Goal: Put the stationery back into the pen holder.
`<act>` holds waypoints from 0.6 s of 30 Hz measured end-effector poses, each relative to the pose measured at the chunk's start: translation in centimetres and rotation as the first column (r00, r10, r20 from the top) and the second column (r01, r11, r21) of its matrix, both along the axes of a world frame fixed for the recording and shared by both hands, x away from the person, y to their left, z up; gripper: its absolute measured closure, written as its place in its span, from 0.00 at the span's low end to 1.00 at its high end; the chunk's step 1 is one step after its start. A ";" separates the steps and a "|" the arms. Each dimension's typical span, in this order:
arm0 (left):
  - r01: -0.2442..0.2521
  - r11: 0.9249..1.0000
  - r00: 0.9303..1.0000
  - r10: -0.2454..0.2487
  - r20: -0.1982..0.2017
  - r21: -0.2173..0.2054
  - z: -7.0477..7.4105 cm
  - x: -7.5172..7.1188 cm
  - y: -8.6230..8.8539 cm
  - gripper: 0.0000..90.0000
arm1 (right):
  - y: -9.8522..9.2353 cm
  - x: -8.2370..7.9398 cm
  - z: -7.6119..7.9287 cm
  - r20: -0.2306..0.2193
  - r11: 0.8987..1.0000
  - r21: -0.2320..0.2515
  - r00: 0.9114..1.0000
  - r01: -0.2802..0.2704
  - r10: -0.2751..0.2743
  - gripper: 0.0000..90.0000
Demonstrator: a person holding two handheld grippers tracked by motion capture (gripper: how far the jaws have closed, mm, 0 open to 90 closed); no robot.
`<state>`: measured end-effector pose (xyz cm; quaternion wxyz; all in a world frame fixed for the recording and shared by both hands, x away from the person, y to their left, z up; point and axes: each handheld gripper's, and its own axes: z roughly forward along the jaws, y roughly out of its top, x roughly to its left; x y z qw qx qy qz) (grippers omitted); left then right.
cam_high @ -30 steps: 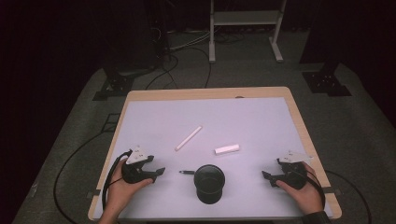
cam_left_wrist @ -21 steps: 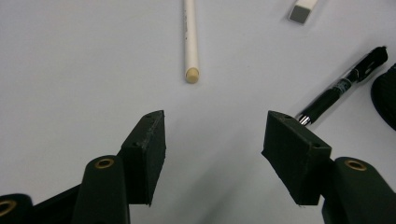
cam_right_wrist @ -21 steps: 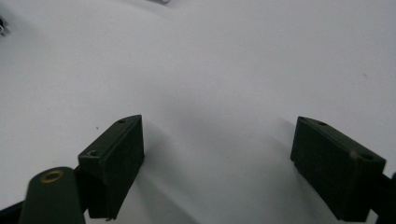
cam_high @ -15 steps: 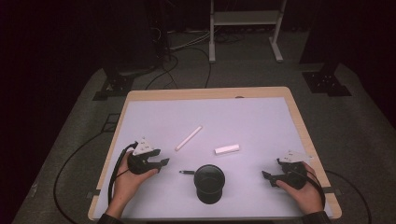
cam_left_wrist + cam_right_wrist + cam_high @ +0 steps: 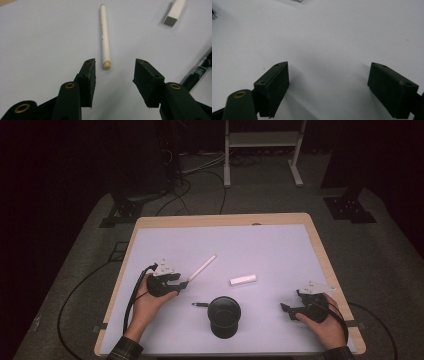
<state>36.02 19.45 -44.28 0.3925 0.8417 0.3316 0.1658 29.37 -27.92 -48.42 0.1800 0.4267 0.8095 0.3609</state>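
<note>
A white pen (image 5: 202,268) lies slantwise on the pale table top (image 5: 260,245). My left gripper (image 5: 182,284) sits just short of its near end. In the left gripper view the pen (image 5: 105,35) stretches away from the gap, its tan tip just ahead of my left gripper (image 5: 113,66). The jaws have just been closing; they stand apart with nothing between them. A short white cap (image 5: 243,280) lies right of the pen, and it is seen too as the cap (image 5: 173,13). My right gripper (image 5: 286,309) rests open at the front right, and the right gripper (image 5: 328,72) has bare table between its jaws.
A black cup (image 5: 224,315) stands near the front edge between the hands. A small black pen (image 5: 200,304) lies just left of it, and the black pen (image 5: 200,72) also appears at the right of the left gripper view. Stands and cables lie on the floor beyond the table.
The left hand has moved forward and to the right, up to the white pen's near end, and its jaws look narrower. The right hand has stayed put.
</note>
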 end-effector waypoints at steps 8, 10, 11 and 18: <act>0.003 1.000 1.000 -0.003 0.003 0.013 -0.5 1.8 -1.6 0.64 | 0.0 0.0 0.0 -0.002 1.000 0.002 1.000 0.002 -0.002 0.18; -0.001 1.000 1.000 0.001 0.003 0.001 -0.8 2.2 -2.0 0.66 | 0.0 0.0 0.0 -0.001 1.000 0.001 1.000 0.001 -0.001 0.18; 0.001 1.000 1.000 -0.001 -0.006 0.014 -0.9 2.4 -2.1 0.67 | 0.0 0.0 0.0 -0.001 1.000 0.001 1.000 0.001 -0.001 0.18; -0.005 1.000 1.000 0.006 -0.016 0.025 -1.6 3.3 -2.8 0.72 | 0.0 0.0 0.0 -0.002 1.000 0.001 1.000 0.001 -0.001 0.18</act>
